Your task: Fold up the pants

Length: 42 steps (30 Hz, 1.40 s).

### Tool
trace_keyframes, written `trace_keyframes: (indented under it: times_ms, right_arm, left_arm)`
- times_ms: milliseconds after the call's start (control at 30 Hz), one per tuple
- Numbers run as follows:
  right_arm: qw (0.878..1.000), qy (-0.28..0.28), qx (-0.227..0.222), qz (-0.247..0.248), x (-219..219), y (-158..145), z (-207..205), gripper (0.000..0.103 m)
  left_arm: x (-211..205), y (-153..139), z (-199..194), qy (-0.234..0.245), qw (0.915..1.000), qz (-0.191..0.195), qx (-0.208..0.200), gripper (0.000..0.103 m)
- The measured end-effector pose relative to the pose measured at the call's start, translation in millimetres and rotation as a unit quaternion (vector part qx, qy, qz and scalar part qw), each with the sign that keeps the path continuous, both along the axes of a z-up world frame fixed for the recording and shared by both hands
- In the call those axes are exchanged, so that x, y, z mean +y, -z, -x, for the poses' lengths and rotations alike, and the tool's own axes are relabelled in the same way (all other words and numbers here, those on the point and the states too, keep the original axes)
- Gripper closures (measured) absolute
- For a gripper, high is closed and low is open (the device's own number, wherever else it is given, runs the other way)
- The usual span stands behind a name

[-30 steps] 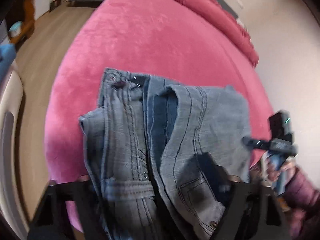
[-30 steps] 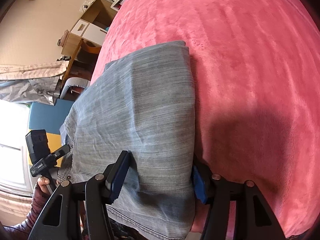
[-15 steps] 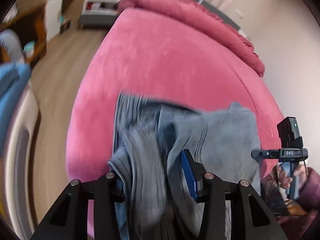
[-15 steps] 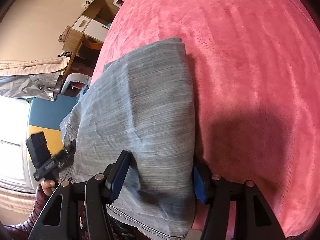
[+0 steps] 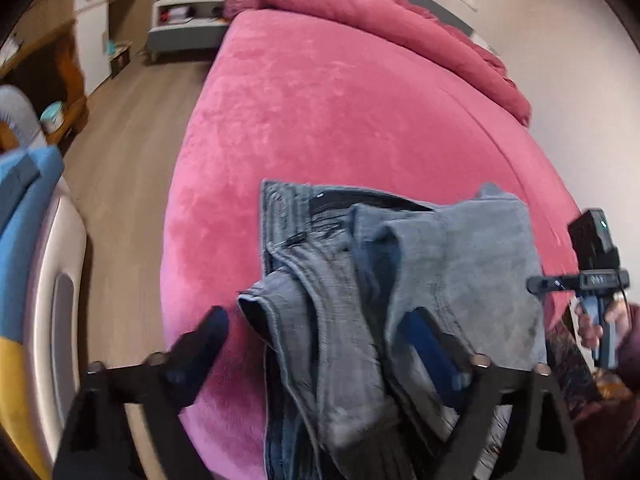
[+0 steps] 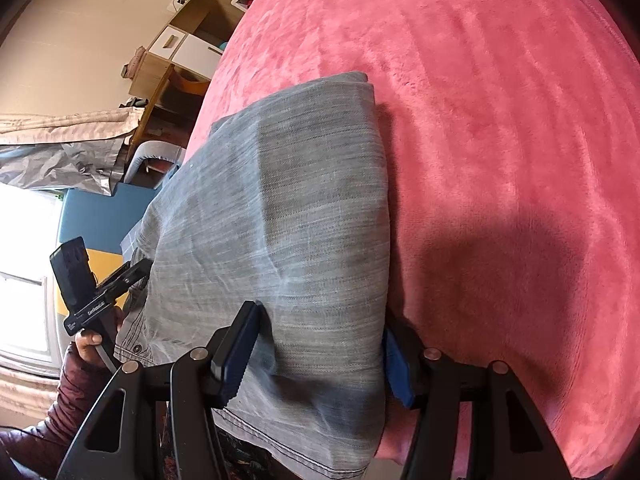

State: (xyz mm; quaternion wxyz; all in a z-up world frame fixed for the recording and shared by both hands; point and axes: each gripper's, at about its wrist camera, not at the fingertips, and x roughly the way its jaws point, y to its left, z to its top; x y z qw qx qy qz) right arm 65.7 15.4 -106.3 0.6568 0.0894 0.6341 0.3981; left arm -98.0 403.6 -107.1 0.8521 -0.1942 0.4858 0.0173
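The folded grey-blue jeans (image 5: 400,280) lie at the near edge of the pink bed (image 5: 340,112). In the left wrist view my left gripper (image 5: 320,340) is open, its fingers spread wide on either side of the bunched waistband end. In the right wrist view the jeans (image 6: 280,220) show as a smooth folded stack. My right gripper (image 6: 320,352) straddles the stack's near edge, one pad on top and one at the right side, and it looks shut on the denim. The right gripper also shows in the left wrist view (image 5: 592,280).
The bed (image 6: 500,140) stretches far beyond the jeans, with a rolled pink duvet (image 5: 380,12) at its head. Wood floor (image 5: 120,160) lies to the left, with a blue and yellow chair (image 5: 24,240) and cabinets (image 5: 92,32) nearby.
My left gripper has opened wide, let go of the waistband end and pulled back a little. My right gripper has stayed in place on the stack.
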Motion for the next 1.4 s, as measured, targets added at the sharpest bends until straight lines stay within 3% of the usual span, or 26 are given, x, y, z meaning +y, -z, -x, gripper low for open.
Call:
trace_keyframes:
  times_ms: [100, 133, 167, 233, 300, 400, 500, 533, 567, 667, 767, 933, 1067, 1200, 1400]
  right_arm:
    - [1.0, 0.002, 0.007, -0.002, -0.3, 2.3, -3.8, 0.043]
    - [1.0, 0.004, 0.01, -0.005, -0.7, 2.0, -4.9, 0.043]
    - [1.0, 0.007, 0.015, -0.008, -3.0, 2.4, -6.5, 0.042]
    - [0.999, 0.014, 0.024, -0.018, -7.0, 2.2, -8.4, 0.041]
    - [1.0, 0.008, 0.022, -0.018, -6.7, 1.4, -9.7, 0.04]
    - [0.999, -0.005, 0.021, -0.03, -2.5, 5.0, -9.1, 0.034]
    - [0.999, -0.014, 0.016, -0.023, 0.7, 1.5, -7.5, 0.043]
    - [1.0, -0.017, 0.012, -0.018, 1.6, -0.4, -5.1, 0.064]
    - [1.0, -0.024, 0.001, -0.005, 1.9, -3.3, -0.2, 0.076]
    - [0.999, -0.03, -0.007, -0.009, 1.2, -10.5, 6.6, 0.09]
    - [0.999, -0.034, -0.018, -0.005, 2.4, -15.9, 10.2, 0.094]
    - [0.997, -0.033, -0.058, -0.024, -2.2, -49.8, 22.3, 0.095]
    - [0.996, -0.008, -0.077, -0.042, -21.7, -73.4, 23.5, 0.096]
    - [0.993, 0.008, -0.114, -0.043, -41.9, -95.4, 23.9, 0.096]
    - [0.991, 0.046, -0.123, -0.028, -68.4, -102.1, 13.1, 0.096]
  left_arm:
    - [-1.9, 11.8, -11.1, -0.004, 0.9997, 0.022, 0.004, 0.009]
    - [-3.6, 10.3, -13.9, -0.005, 0.9991, 0.041, -0.003, 0.016]
    - [-8.1, 7.0, -17.2, -0.006, 0.9984, 0.056, -0.003, 0.033]
    - [-21.4, -1.1, -17.9, 0.014, 0.9991, 0.039, -0.012, 0.043]
    - [-31.6, 2.4, -15.8, 0.043, 0.9989, 0.019, -0.003, 0.062]
    - [-23.3, -1.3, -11.6, 0.019, 0.9986, 0.047, -0.014, 0.075]
    - [-25.2, -16.1, 0.4, -0.002, 0.9976, 0.057, -0.039, 0.077]
    - [-27.7, -18.5, 2.9, -0.003, 0.9978, 0.052, -0.041, 0.077]
    - [-28.9, -19.8, 5.5, -0.009, 0.9976, 0.053, -0.043, 0.077]
    - [-28.9, -26.4, 17.8, -0.034, 0.9946, 0.074, -0.064, 0.078]
    - [-32.9, -38.0, 23.1, -0.046, 0.9919, 0.086, -0.08, 0.078]
    - [-44.7, -62.0, 33.6, -0.051, 0.9892, 0.086, -0.107, 0.078]
    - [-66.6, -79.1, 31.1, -0.027, 0.988, 0.083, -0.127, 0.078]
    - [-82.4, -80.0, 8.7, -0.005, 0.9873, 0.091, -0.13, 0.079]
    - [-97.8, -86.9, -30.2, 0.013, 0.9865, 0.1, -0.13, 0.079]
